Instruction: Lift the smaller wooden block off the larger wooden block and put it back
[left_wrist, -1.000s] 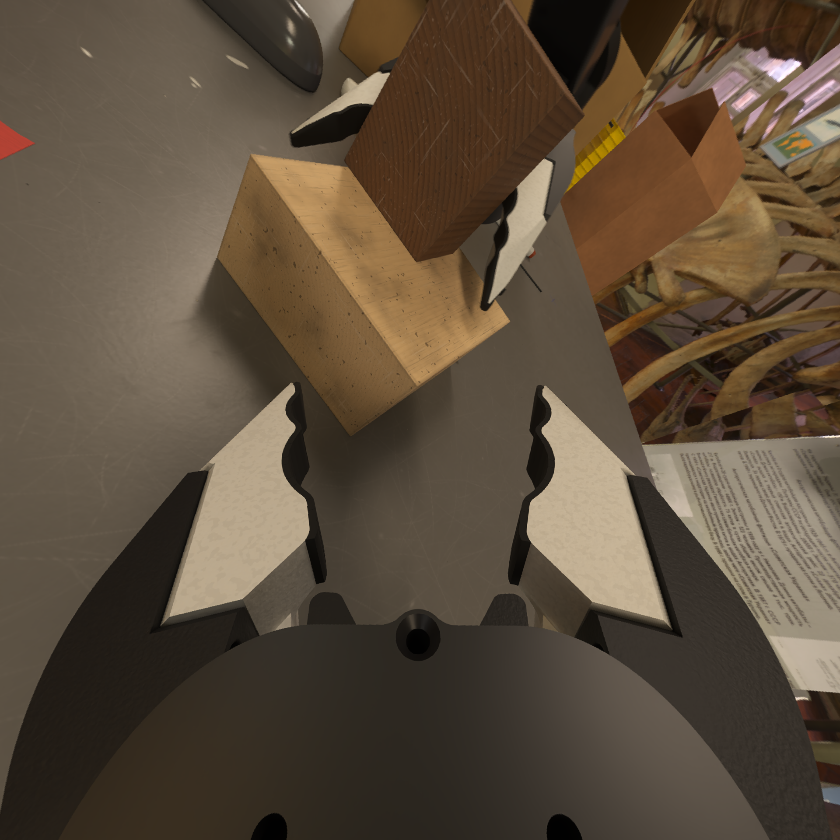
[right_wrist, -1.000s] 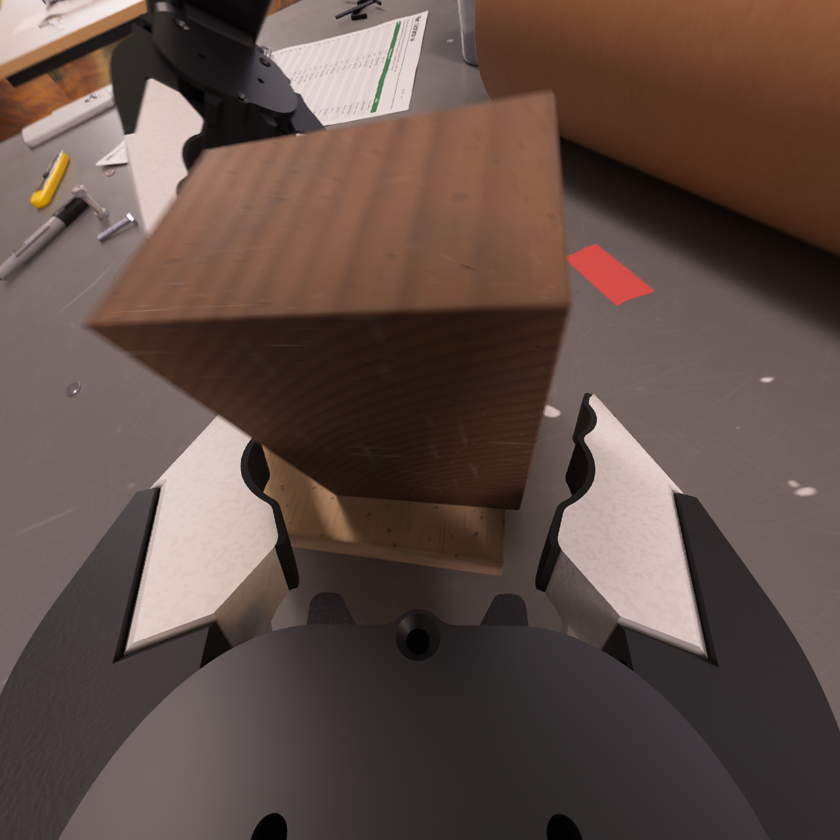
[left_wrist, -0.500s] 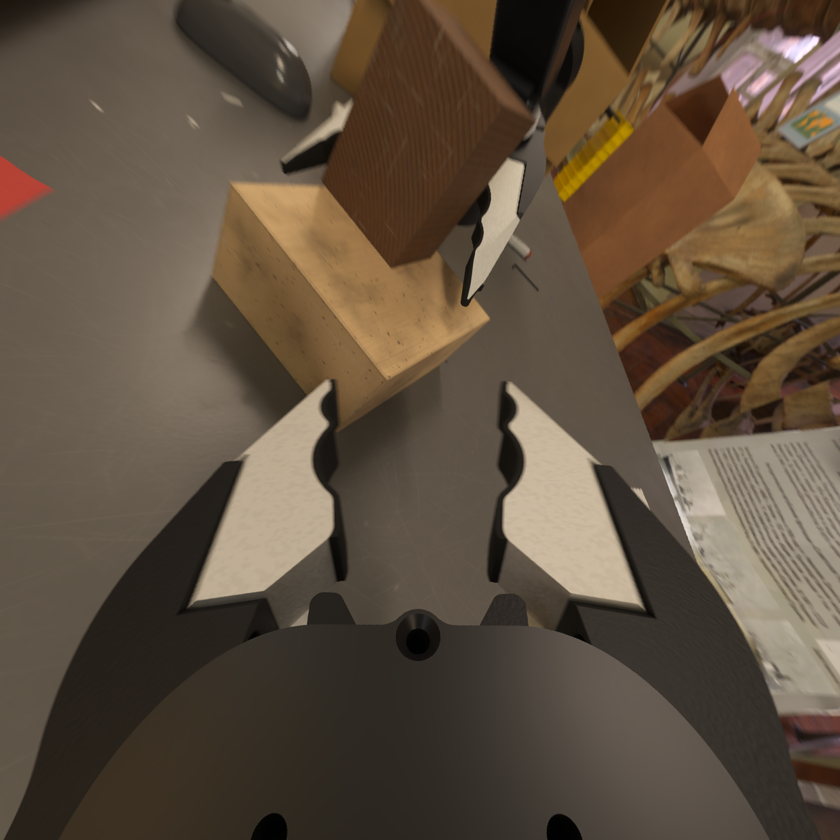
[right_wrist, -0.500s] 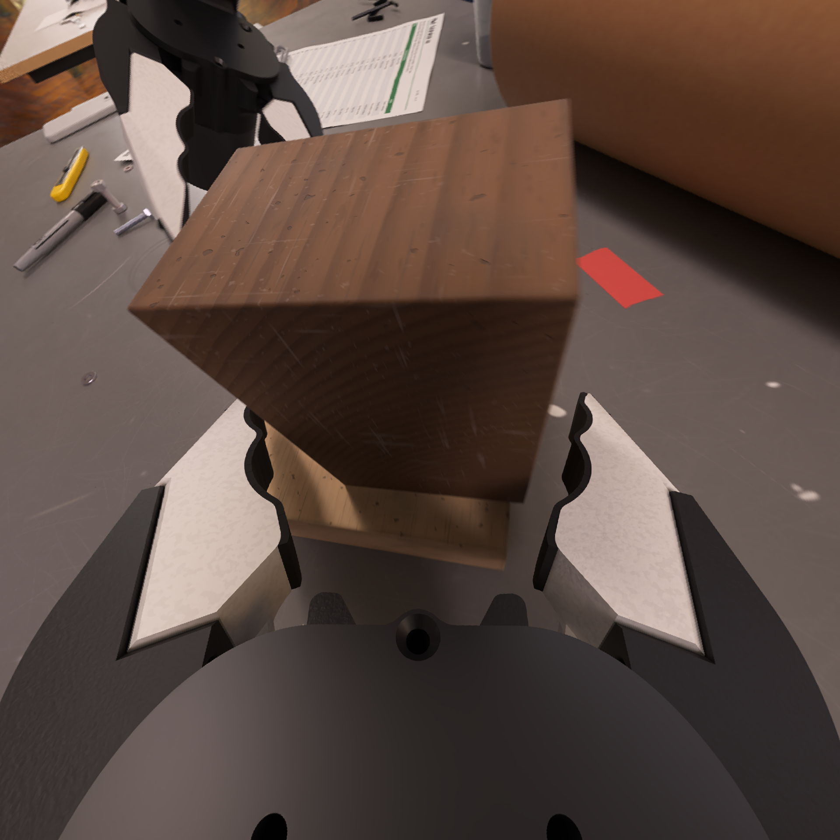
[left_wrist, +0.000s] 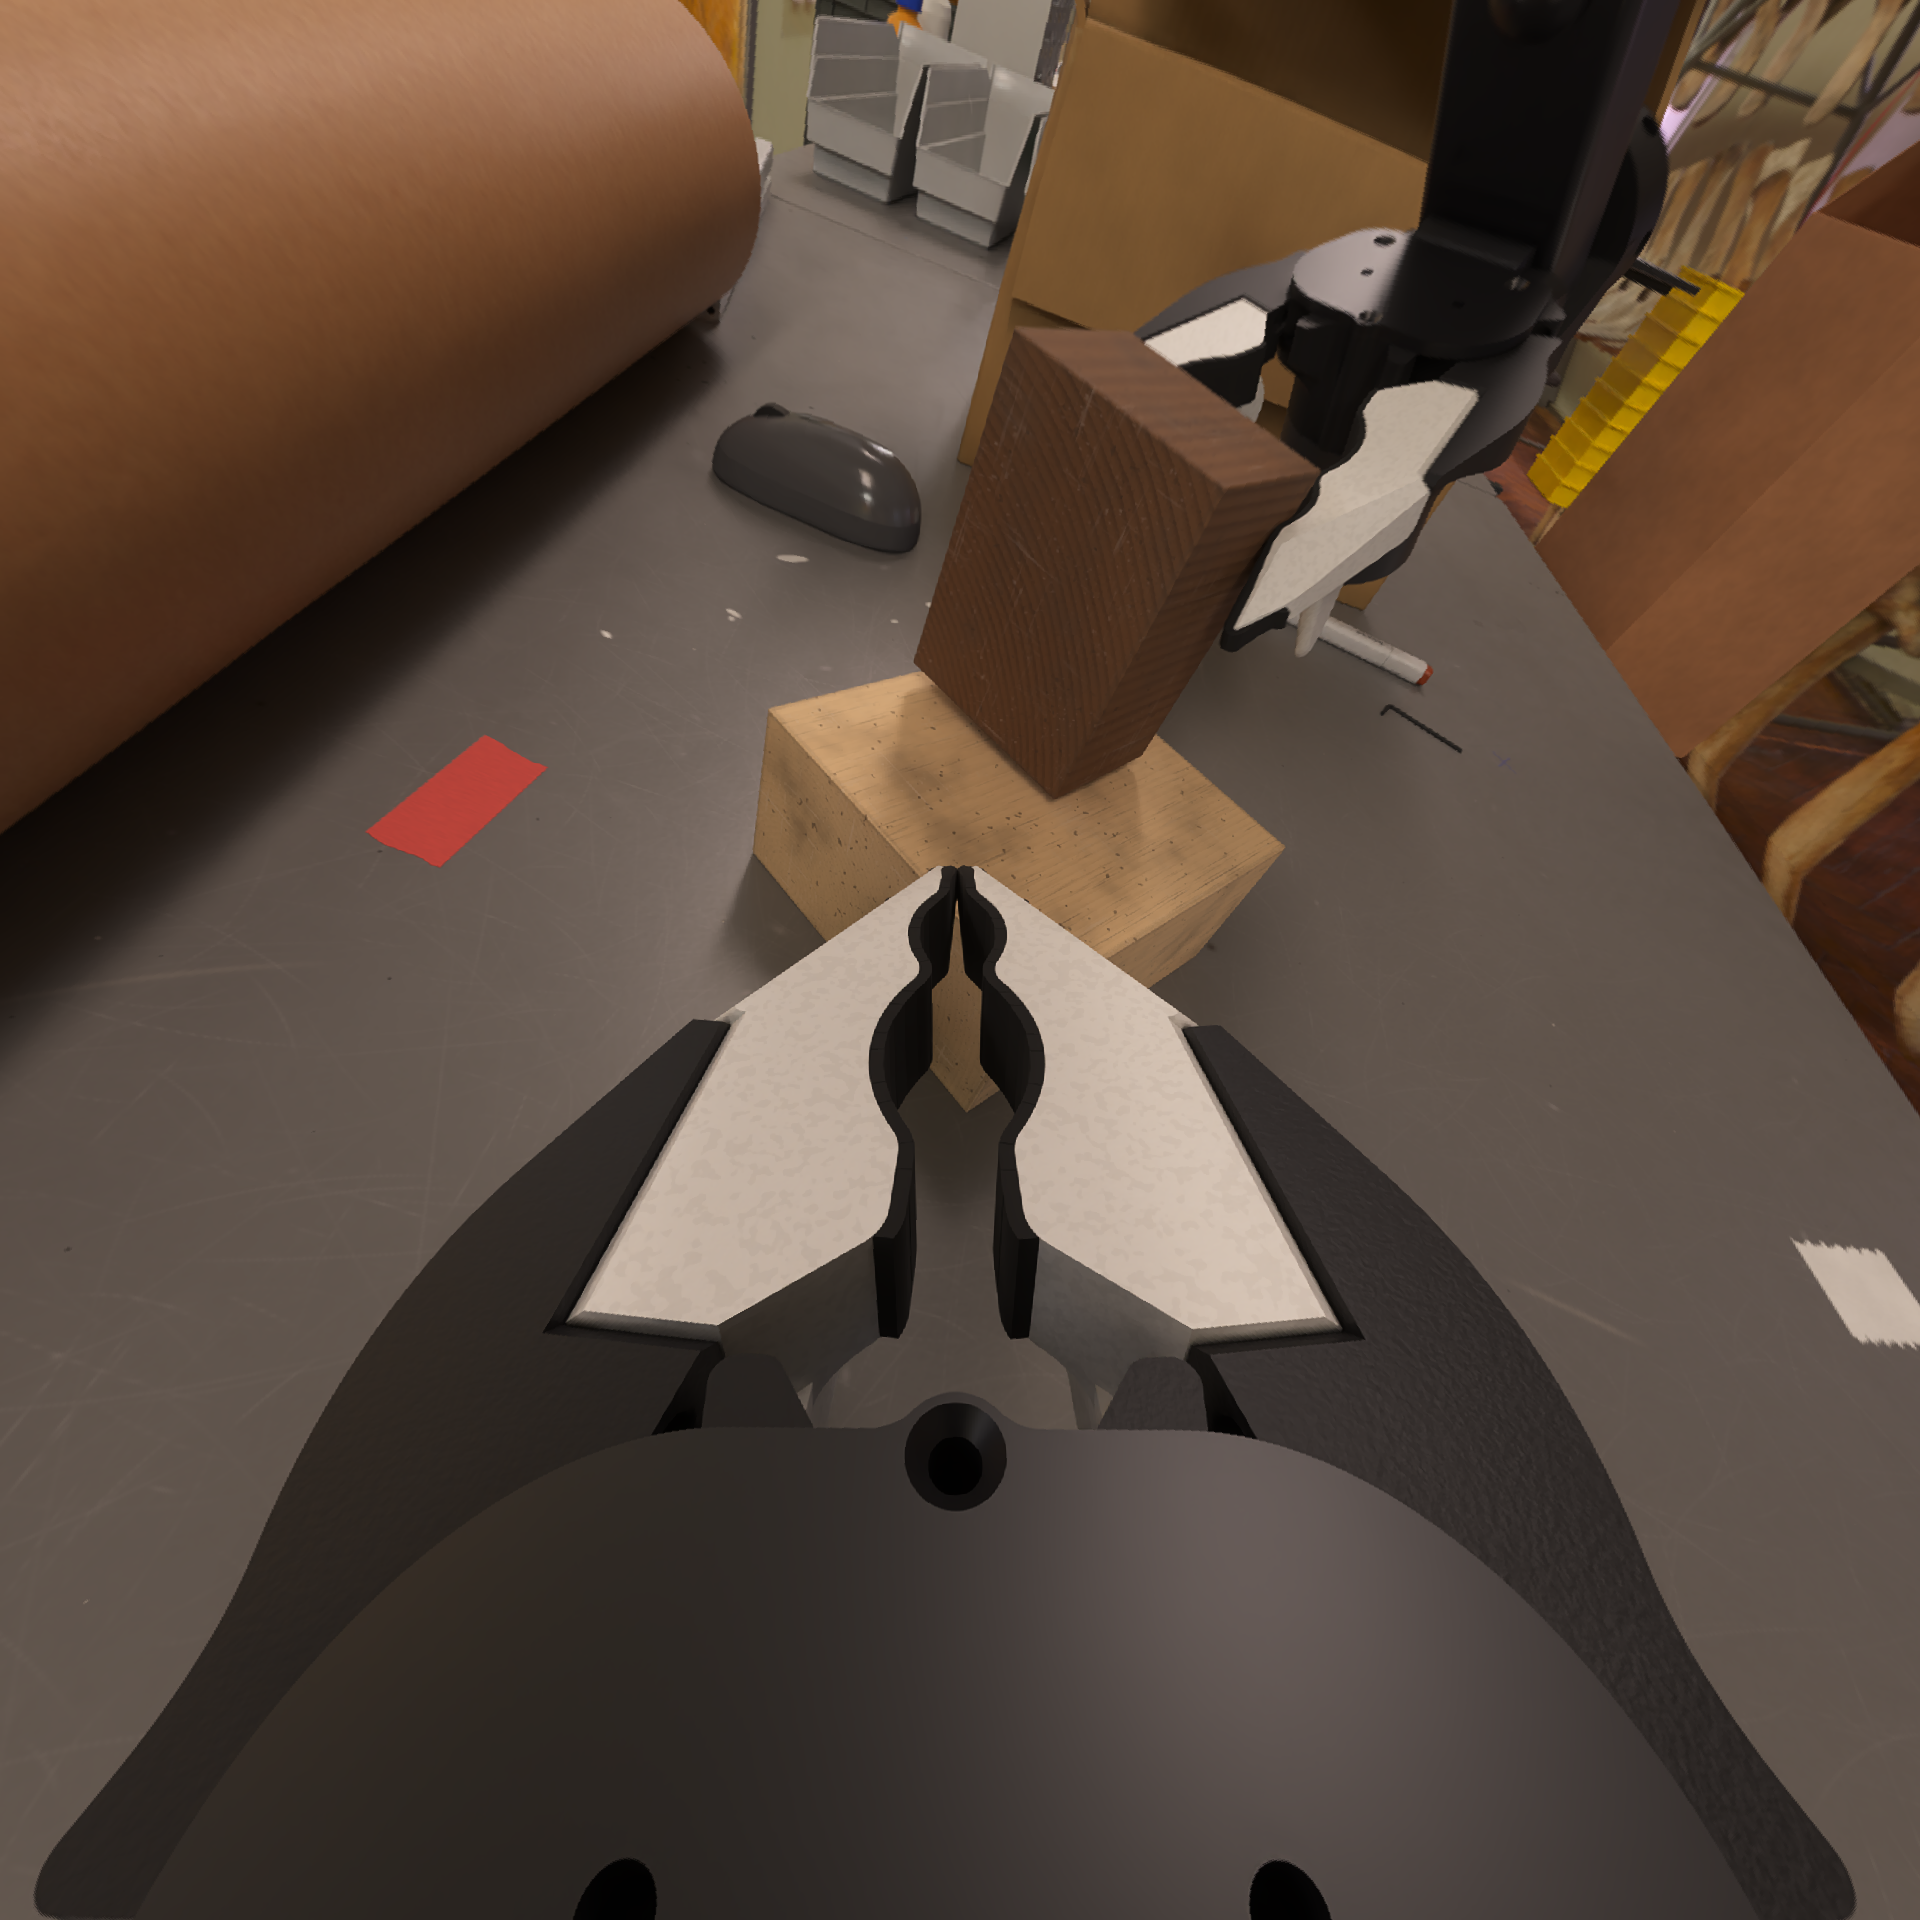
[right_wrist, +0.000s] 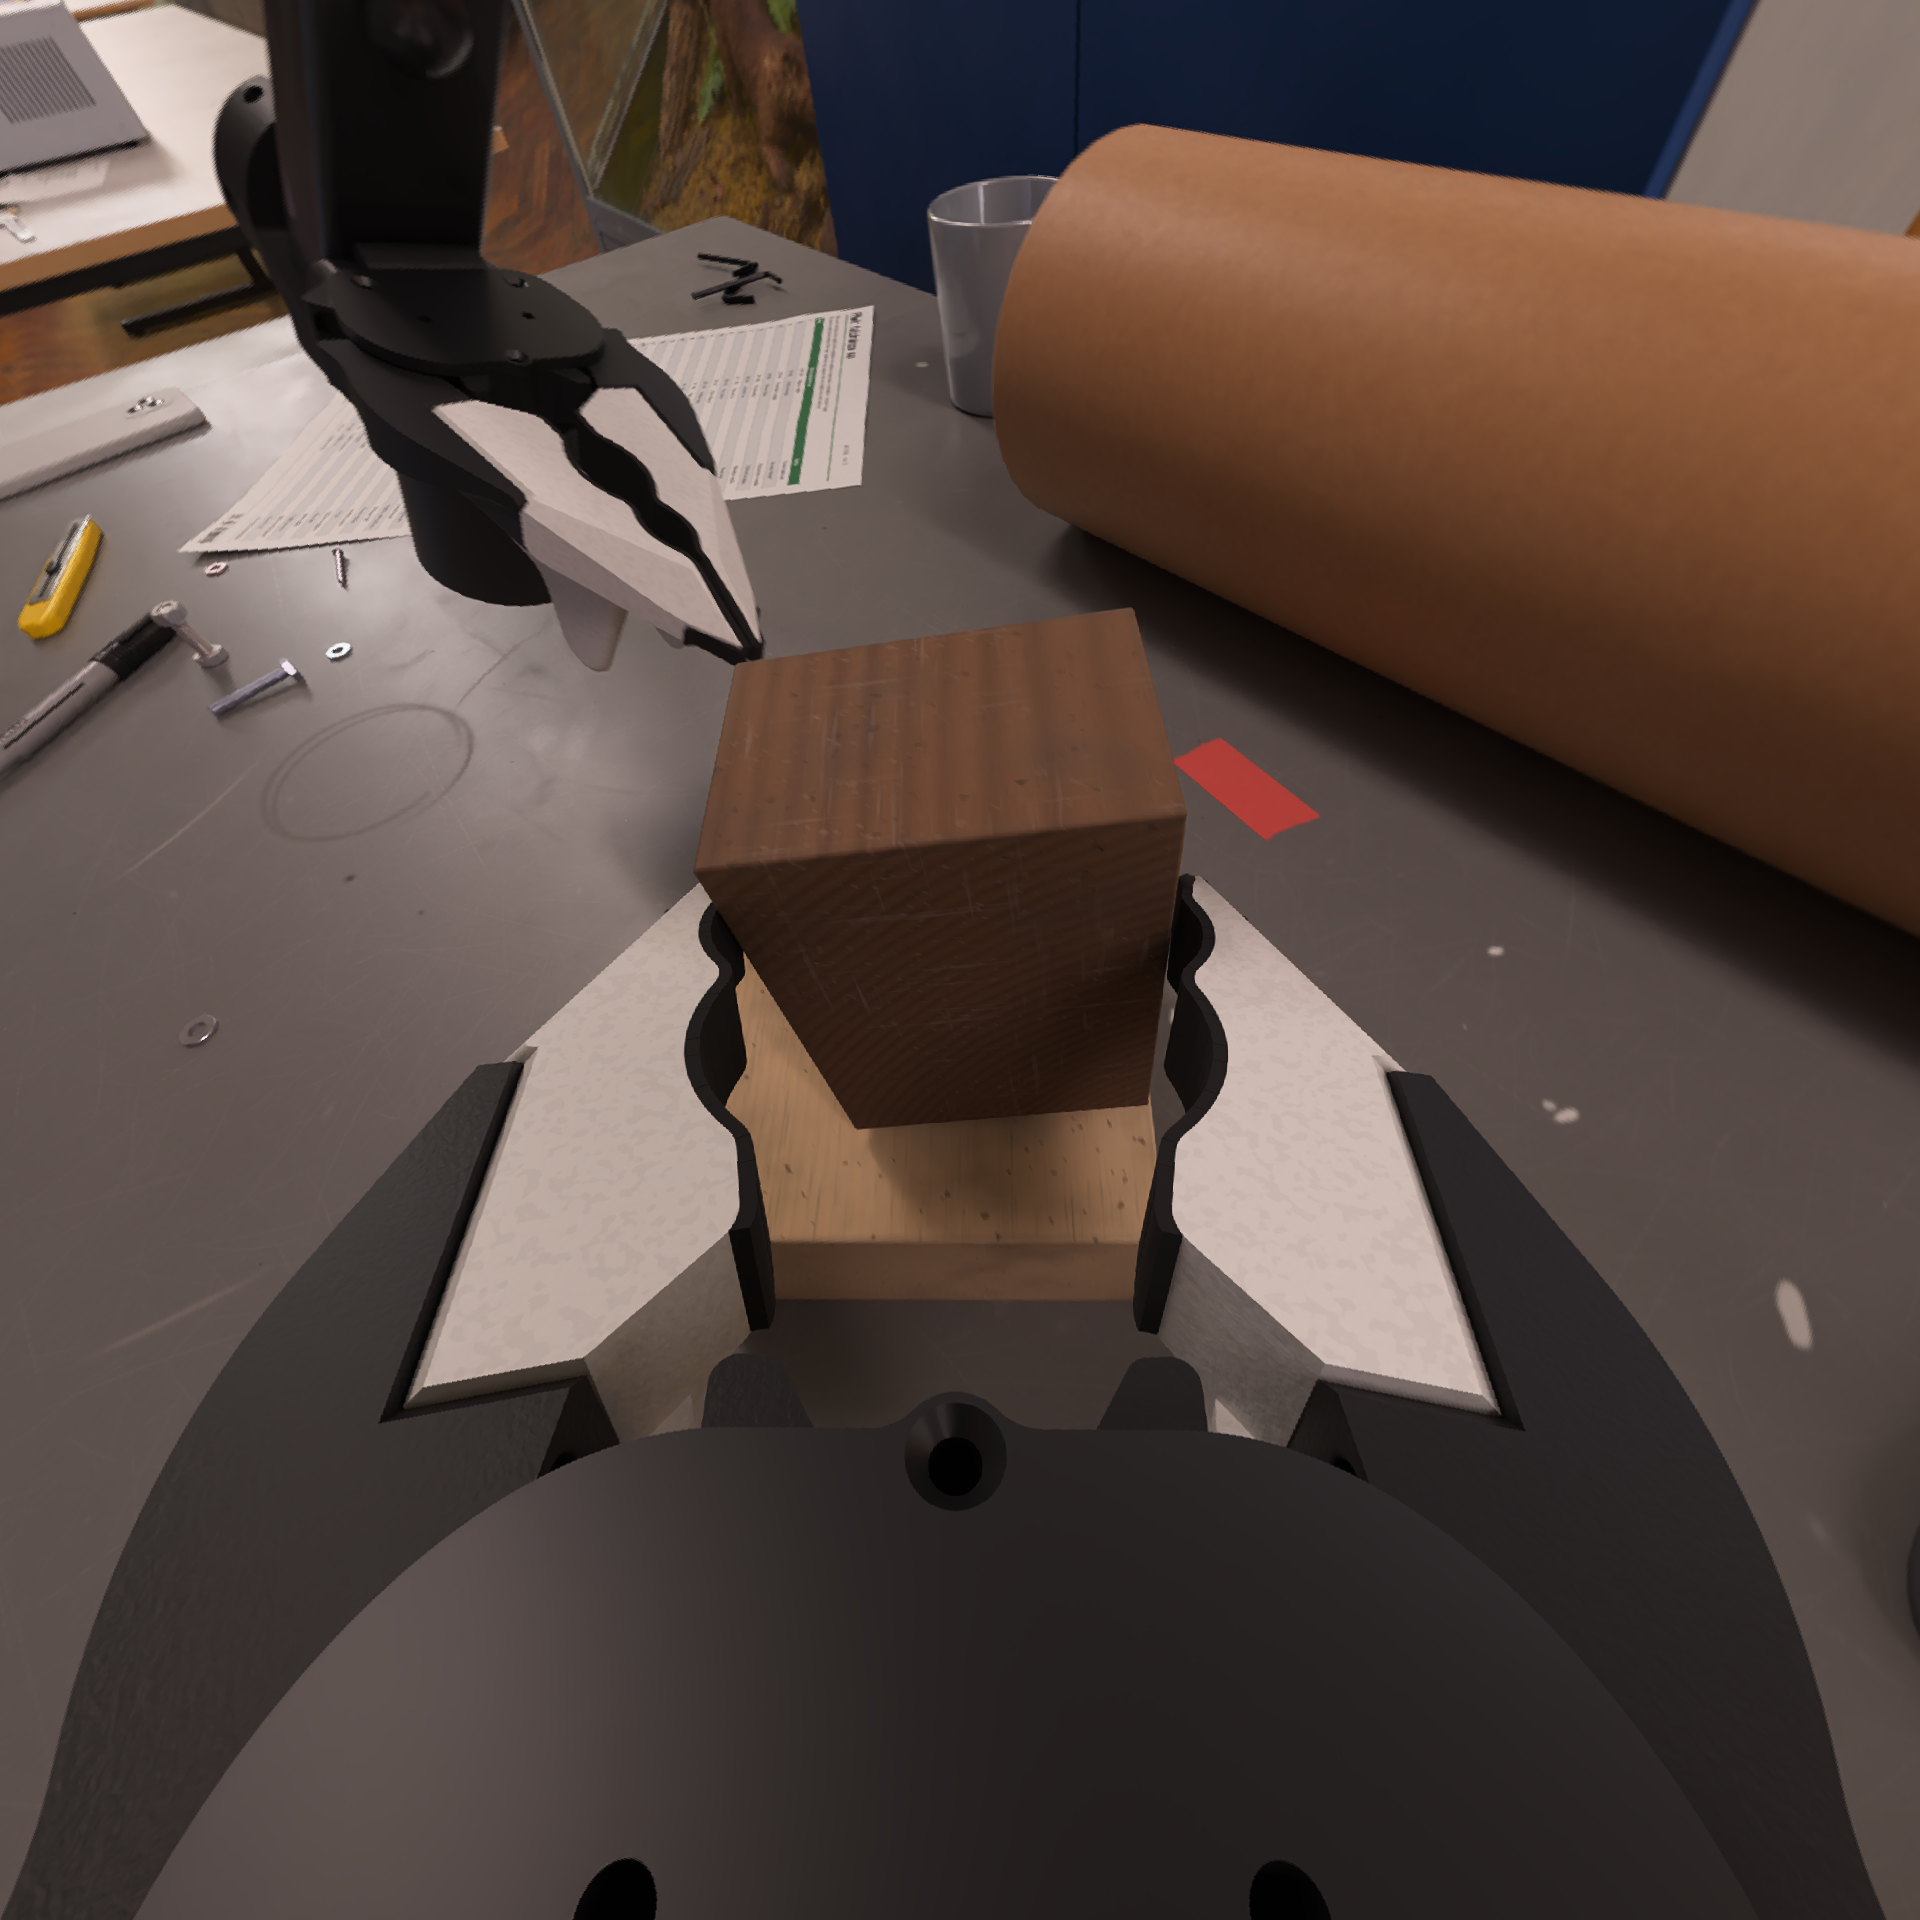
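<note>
the right gripper (right_wrist: 951, 914) grasps the tilted dark block (right_wrist: 940, 862) over the pale block (right_wrist: 951, 1195); releasing it now could topple it. the left gripper (left_wrist: 956, 878), frame centre, is clenched empty.

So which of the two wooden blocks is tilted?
The smaller dark brown block, held by the right claw. The larger pale block lies flat under it.

Large brown paper roll (right_wrist: 1507, 499) lying on grey surface (right_wrist: 416, 914). Red tape rectangle (right_wrist: 1245, 787) near roll. Dark grey computer mouse (left_wrist: 818, 478). Grey metal cup (right_wrist: 971, 291) beside roll end. Yellow utility knife (right_wrist: 60, 578), black marker (right_wrist: 78, 686), bolts (right_wrist: 255, 686) at surface edge.
</note>
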